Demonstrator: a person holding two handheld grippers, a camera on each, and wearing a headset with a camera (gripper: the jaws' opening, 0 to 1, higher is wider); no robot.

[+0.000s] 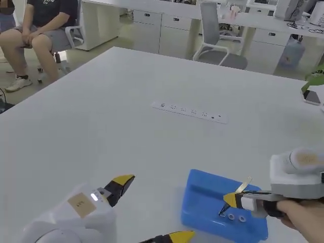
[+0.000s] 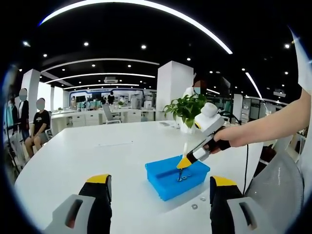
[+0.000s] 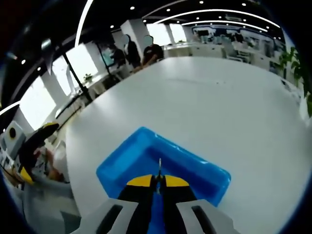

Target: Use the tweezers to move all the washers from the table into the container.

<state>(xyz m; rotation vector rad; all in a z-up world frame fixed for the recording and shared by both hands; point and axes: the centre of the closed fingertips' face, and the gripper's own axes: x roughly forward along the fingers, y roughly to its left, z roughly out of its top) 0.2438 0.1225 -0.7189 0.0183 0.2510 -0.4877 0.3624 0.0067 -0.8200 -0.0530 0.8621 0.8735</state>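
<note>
Blue container (image 1: 202,195) holds two silver washers (image 1: 236,217) at its 5 o'clock; right gripper (image 1: 230,200) fingers pinch tweezers (image 1: 223,211) dipping inside; left gripper (image 1: 153,207) fingers spread.

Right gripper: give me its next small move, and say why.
Probably lift the tweezers out of the blue container and carry them to the two washers on the table beside it. The right gripper is shut on the tweezers, their tips down inside the container, where two washers already lie.

Head view looks down; both gripper views face the blue container (image 2: 168,185), right's nearest.
</note>
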